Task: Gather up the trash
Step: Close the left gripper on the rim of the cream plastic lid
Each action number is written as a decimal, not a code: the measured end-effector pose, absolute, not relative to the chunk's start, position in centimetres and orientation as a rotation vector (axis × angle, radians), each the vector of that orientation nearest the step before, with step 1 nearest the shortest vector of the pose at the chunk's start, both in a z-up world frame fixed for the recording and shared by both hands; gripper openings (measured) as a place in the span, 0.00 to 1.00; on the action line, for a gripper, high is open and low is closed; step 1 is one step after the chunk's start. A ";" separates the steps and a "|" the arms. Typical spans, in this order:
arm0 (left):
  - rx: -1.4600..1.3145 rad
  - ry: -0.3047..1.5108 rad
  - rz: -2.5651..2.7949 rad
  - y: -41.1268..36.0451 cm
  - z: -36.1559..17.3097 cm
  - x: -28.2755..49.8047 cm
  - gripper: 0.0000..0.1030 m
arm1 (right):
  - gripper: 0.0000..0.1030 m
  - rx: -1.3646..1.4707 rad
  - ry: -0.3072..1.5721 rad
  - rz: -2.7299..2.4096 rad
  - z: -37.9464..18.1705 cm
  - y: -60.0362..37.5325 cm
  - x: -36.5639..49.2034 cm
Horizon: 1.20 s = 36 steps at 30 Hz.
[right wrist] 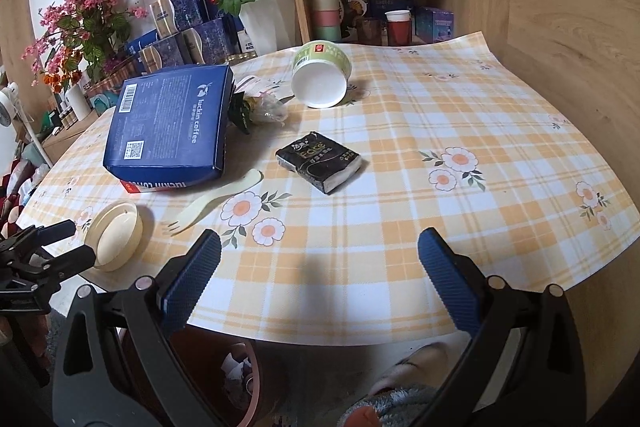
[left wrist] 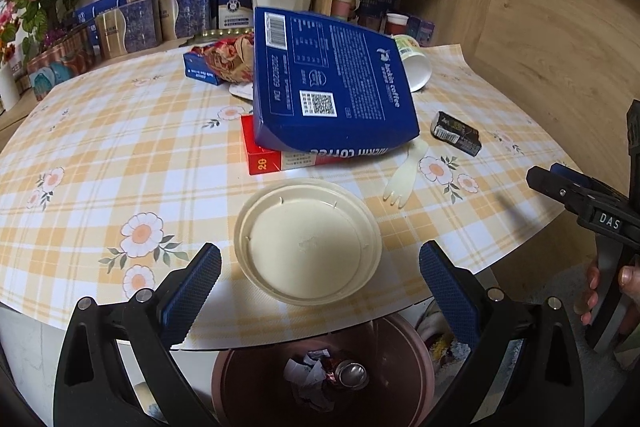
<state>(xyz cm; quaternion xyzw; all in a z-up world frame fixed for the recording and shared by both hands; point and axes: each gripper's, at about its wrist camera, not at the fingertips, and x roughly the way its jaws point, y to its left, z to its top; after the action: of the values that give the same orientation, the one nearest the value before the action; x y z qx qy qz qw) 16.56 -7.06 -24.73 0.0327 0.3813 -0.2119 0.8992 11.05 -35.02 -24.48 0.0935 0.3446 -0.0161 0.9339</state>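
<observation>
**Cream lid at the table's near edge, both grippers spread wide**

Cream plastic, round and shallow, the lid [left wrist: 307, 241] lies on the checked yellow tablecloth [left wrist: 120, 155] at the near edge of the table, directly ahead of the left gripper [left wrist: 320, 291]. That gripper's blue-padded fingers [left wrist: 192, 297] stand wide apart, one on each side of the lid and nearer the camera, gripping nothing. Below the table edge, at 6 o'clock in the left wrist view, a brown bin [left wrist: 320, 379] holds crumpled paper and a can.

At 12 o'clock from the lid a blue coffee box [left wrist: 328, 83] leans tilted on a red box [left wrist: 266, 157]. A cream plastic fork [left wrist: 404, 175] lies at 2 o'clock from the lid, tines toward the near edge, and a black tissue pack [left wrist: 456, 133] sits just beyond it. A white paper bowl [right wrist: 320, 79] lies tipped on its side farther back.

The right gripper [right wrist: 320, 287] hovers over the near edge with its jaws wide and empty; the tissue pack lies at 12 o'clock from it, well apart.
</observation>
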 end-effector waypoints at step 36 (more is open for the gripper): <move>0.043 0.790 -0.336 -5.2 -23.8 20.3 0.82 | 0.84 -0.126 0.867 0.043 -26.3 -35.0 23.1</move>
<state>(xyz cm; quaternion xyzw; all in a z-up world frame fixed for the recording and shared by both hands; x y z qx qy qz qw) 20.26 -5.20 -23.83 0.0207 0.3830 -0.1628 0.9090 23.12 -35.04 -26.34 -0.0609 0.4199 0.0209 0.9053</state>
